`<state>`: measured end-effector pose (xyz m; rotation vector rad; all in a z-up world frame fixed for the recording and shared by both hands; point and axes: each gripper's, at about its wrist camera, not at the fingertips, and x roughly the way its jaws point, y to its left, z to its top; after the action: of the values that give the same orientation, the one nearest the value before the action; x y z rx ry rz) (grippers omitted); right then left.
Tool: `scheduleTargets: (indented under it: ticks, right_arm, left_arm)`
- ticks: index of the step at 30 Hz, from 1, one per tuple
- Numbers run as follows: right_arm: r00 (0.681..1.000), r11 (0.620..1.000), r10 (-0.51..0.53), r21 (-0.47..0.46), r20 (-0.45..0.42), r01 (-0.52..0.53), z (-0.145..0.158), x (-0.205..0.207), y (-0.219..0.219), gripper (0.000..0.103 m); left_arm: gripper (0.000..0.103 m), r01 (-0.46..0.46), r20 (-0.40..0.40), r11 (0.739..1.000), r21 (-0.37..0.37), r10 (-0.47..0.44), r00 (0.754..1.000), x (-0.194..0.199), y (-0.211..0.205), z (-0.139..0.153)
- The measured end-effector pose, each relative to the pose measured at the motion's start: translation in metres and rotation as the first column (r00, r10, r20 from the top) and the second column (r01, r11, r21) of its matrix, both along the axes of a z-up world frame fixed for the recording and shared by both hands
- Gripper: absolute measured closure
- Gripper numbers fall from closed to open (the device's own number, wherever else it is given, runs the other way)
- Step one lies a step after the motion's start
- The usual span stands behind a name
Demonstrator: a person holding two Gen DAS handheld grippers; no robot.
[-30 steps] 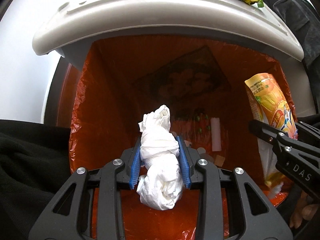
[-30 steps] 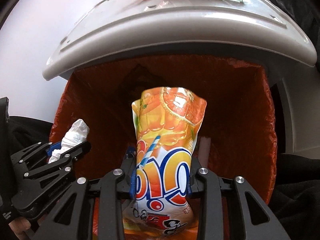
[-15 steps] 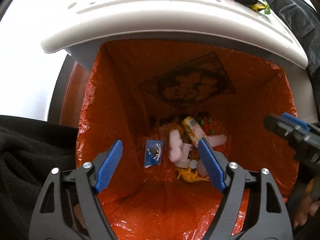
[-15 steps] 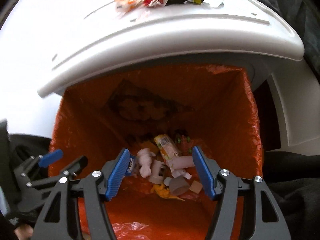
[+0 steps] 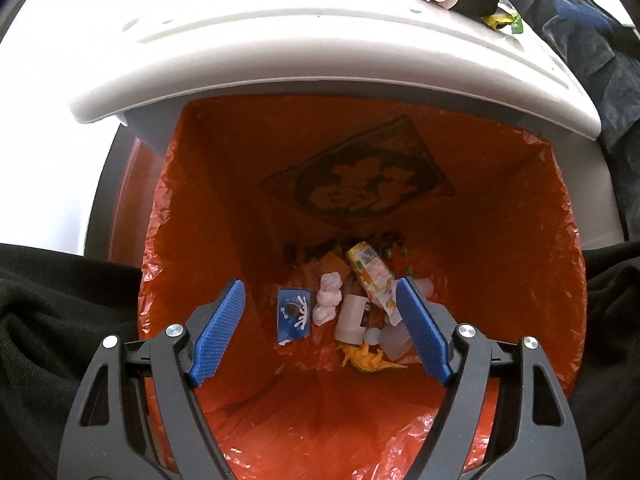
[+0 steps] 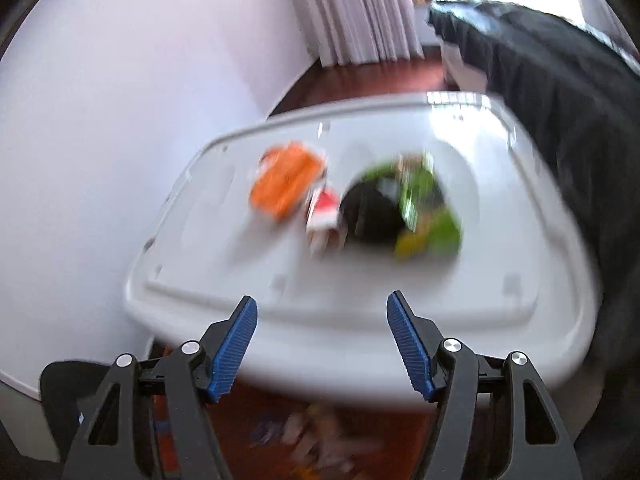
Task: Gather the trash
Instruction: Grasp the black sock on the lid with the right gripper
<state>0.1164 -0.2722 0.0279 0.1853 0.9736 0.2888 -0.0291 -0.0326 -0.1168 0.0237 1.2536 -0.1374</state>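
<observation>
Trash (image 5: pixel 352 300) heaped in orange-lined bin (image 5: pixel 520 240): crumpled tissue, juice pouch; both tongs released.

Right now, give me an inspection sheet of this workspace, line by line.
Surface: white lid raised over the bin with its orange liner.
Job's things: crumpled tissue, juice pouch and blue packet lie at the bin bottom.
Clutter: orange wrapper, red scrap, black item and green wrapper on the lid, blurred.
Grippers: left tool open, empty, above the bin; right tool open, empty, facing the lid.
Cables: nothing seen.
Surroundings: white wall, curtain, dark cloth.
</observation>
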Motion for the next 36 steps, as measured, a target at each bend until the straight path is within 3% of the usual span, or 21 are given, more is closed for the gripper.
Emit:
scheduleTargets:
  ticks: [5, 11, 14, 19, 23, 29, 30, 31, 32, 36]
  right_arm:
    - [0.998, 0.998, 0.056, -0.035, -0.001, -0.056, -0.001, 0.054, -0.001, 0.039]
    - [0.992, 0.992, 0.122, -0.04, -0.04, -0.124, -0.027, 0.097, 0.0, 0.047]
    - [0.988, 0.992, 0.124, 0.008, -0.096, -0.124, -0.039, 0.12, 0.003, 0.049]
    - [0.974, 0.989, 0.084, -0.099, -0.209, -0.106, -0.069, 0.144, 0.011, 0.054]
    - [0.963, 0.998, 0.031, -0.044, -0.268, -0.044, -0.088, 0.144, -0.004, 0.055]
    - [0.984, 0.99, 0.053, -0.123, -0.17, -0.074, -0.088, 0.123, 0.008, 0.049]
    - [0.986, 0.984, 0.065, -0.155, -0.154, -0.089, -0.089, 0.12, 0.013, 0.049]
    - [0.988, 0.962, 0.096, -0.243, -0.123, -0.124, -0.09, 0.112, 0.025, 0.047]
    - [0.989, 0.949, 0.11, -0.285, -0.1, -0.134, -0.091, 0.107, 0.031, 0.051]
    - [0.996, 0.972, 0.046, -0.229, -0.07, -0.061, -0.088, 0.099, 0.022, 0.059]
  left_arm:
    - [0.027, -0.004, -0.005, 1.0, -0.008, 0.004, 1.0, 0.002, 0.001, -0.001]
    - [0.027, -0.017, -0.023, 0.999, -0.036, 0.016, 1.0, 0.008, 0.003, -0.006]
    - [0.027, -0.015, -0.027, 0.999, -0.047, 0.013, 1.0, 0.009, 0.003, -0.007]
    - [0.027, -0.001, -0.024, 0.999, -0.05, -0.001, 1.0, 0.01, 0.003, -0.005]
    - [0.027, -0.011, -0.03, 0.998, -0.068, 0.009, 1.0, 0.01, 0.007, -0.006]
    - [0.027, -0.014, -0.011, 0.996, -0.09, 0.013, 1.0, 0.008, 0.009, -0.001]
    - [0.027, -0.011, -0.003, 0.996, -0.09, 0.011, 1.0, 0.007, 0.008, 0.0]
    - [0.027, -0.009, 0.005, 0.996, -0.089, 0.01, 1.0, 0.006, 0.008, 0.002]
    - [0.027, -0.008, 0.012, 0.996, -0.089, 0.009, 1.0, 0.005, 0.007, 0.004]
    - [0.027, -0.021, 0.057, 0.996, -0.086, 0.026, 0.998, 0.002, 0.01, 0.014]
